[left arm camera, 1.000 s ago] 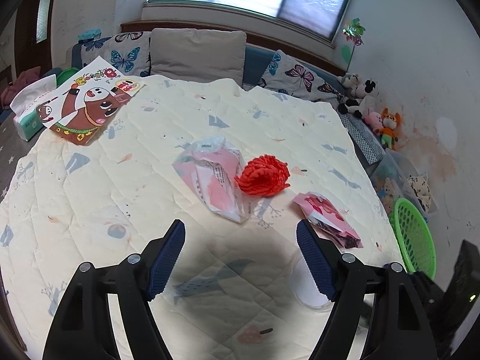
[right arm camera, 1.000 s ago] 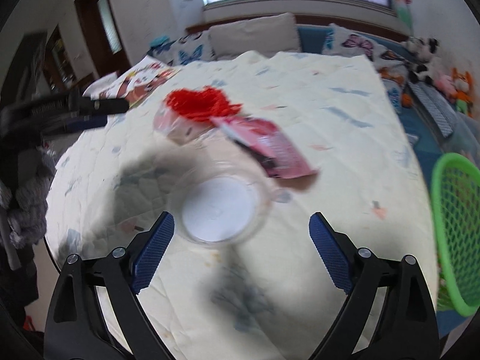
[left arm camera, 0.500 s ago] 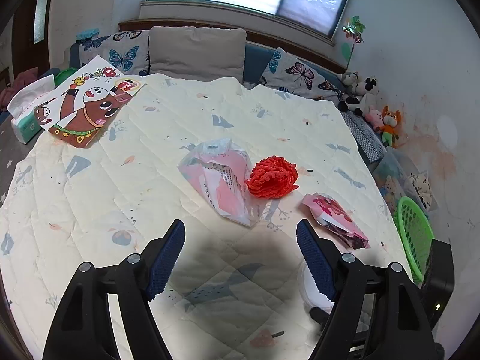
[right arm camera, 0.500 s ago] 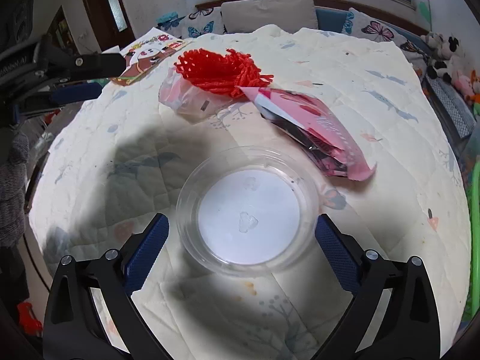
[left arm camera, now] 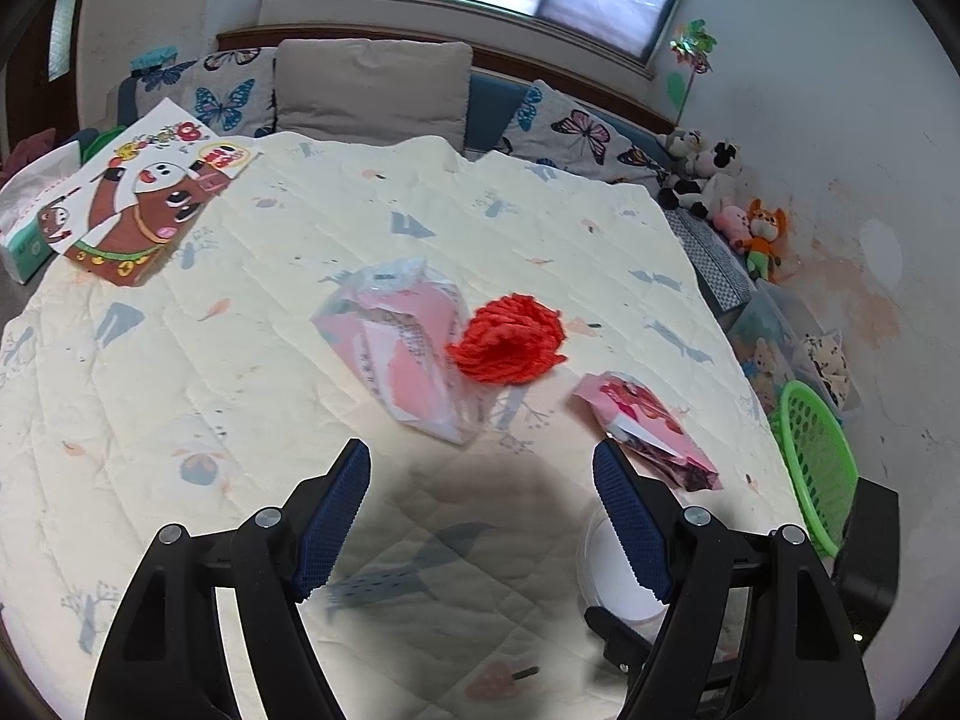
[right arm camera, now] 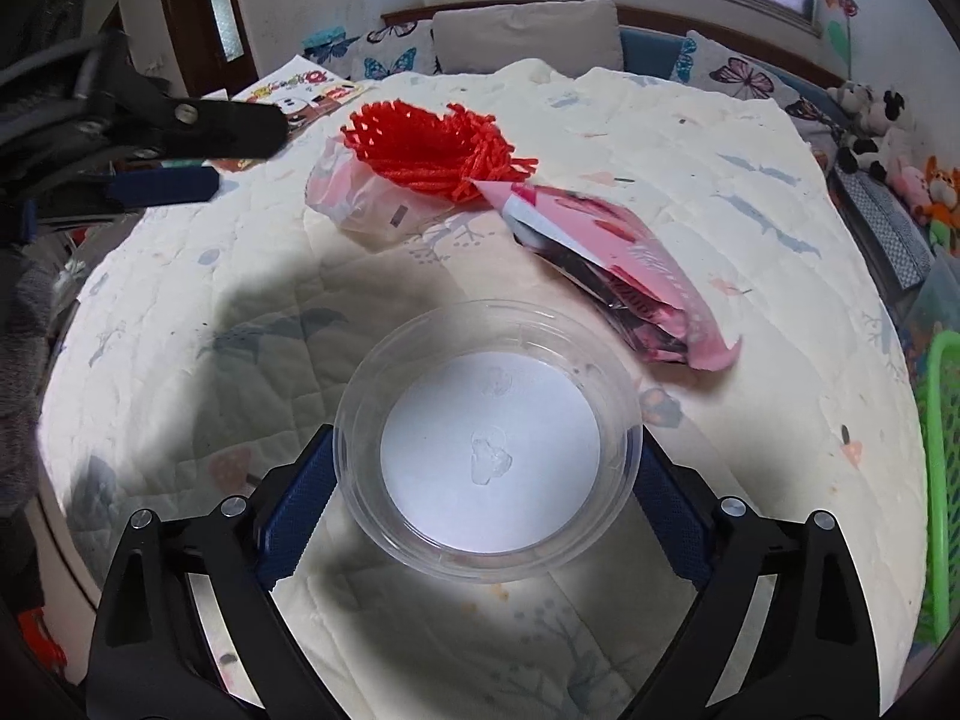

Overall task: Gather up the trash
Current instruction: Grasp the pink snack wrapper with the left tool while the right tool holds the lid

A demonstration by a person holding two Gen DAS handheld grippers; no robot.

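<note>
A clear round plastic container (right arm camera: 492, 420) stands on the quilted table (right arm camera: 690, 138), between the fingers of my right gripper (right arm camera: 486, 441). The jaws are closing, and both blue pads meet its wall. Behind it lie a pink snack wrapper (right arm camera: 612, 264), a red yarn pompom (right arm camera: 432, 150) and a clear bag (right arm camera: 360, 192) with pink paper inside. My left gripper (left arm camera: 480, 447) hovers open over bare quilt, short of the bag (left arm camera: 408, 354) and pompom (left arm camera: 510, 348). The wrapper (left arm camera: 648, 432) lies to its right, and the container (left arm camera: 606, 576) shows behind its right finger.
A green basket (left arm camera: 816, 462) stands beyond the table's right edge. A picture book (left arm camera: 138, 204) and a tissue box (left arm camera: 24, 222) are at the far left. Cushions (left arm camera: 372, 90) line the back, with plush toys (left arm camera: 720, 192) in the corner.
My right gripper came forward and down over the container, which now sits between its pads; the jaws widened, then narrowed onto it. The left gripper barely moved and stays open.
</note>
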